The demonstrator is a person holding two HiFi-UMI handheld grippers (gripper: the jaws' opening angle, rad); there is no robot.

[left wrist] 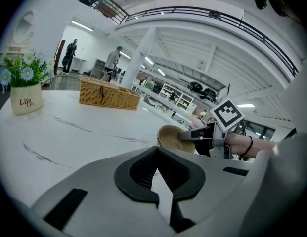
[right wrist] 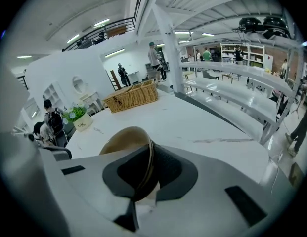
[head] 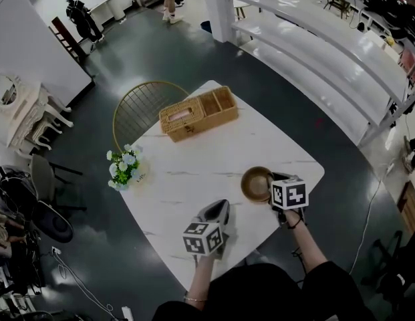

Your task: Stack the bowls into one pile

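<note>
Though beside the table [head: 306, 168] edge, right tongs [right wrist: 147, 171] clenched on bowl [right wrist: 124, 141] rim; left tongs [left wrist: 154, 171] closed, empty.

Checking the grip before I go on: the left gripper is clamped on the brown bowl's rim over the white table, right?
Not quite. It is the right gripper that is clamped on the brown bowl by its rim over the white table, as the right gripper view shows. The left gripper is shut with nothing between its jaws.
</note>
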